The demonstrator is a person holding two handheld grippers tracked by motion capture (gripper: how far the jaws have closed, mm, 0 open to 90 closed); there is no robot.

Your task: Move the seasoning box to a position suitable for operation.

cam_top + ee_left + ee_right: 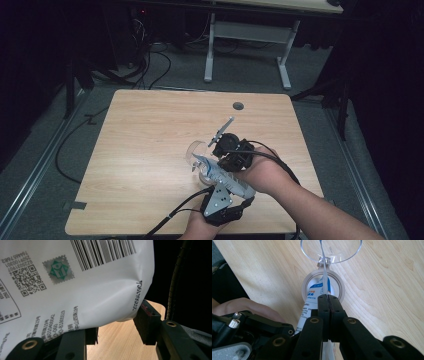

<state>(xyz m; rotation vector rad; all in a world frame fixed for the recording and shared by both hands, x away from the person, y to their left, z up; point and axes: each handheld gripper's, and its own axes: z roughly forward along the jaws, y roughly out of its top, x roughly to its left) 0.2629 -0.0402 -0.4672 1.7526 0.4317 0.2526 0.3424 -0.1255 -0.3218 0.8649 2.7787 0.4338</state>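
High view: a person's two hands work over a wooden table (pixel 145 150), each holding a black two-jaw gripper, at roughly five o'clock from the tabletop's centre.
Pouch: a white printed pouch (pixel 220 176) with blue markings, held above the table between the two grippers; its lower end points toward ten o'clock and dips into the mouth of a clear jar (pixel 199 152).
Left gripper: the left gripper (pixel 227 202) sits at six o'clock of the pouch near the table's front edge, a grey three-cornered plate on top; in the left gripper view its jaws stand partly apart and clasp the bulging bottom of the pouch (pixel 75 282), barcode and small print facing the lens.
Right gripper: the right gripper (pixel 220 159) comes in from three o'clock; in the right gripper view its jaws are pressed tight together, pinching the thin top edge of the pouch (pixel 325 280).
Jar: seen from above in the right gripper view, the jar's round rim (pixel 305 288) rings the pouch's end, and a clear hinged lid (pixel 332 250) stands flipped open at twelve o'clock.
Background: a grey cable port (pixel 238 105) is set near the table's far edge, and a white-legged desk (pixel 250 35) stands beyond.
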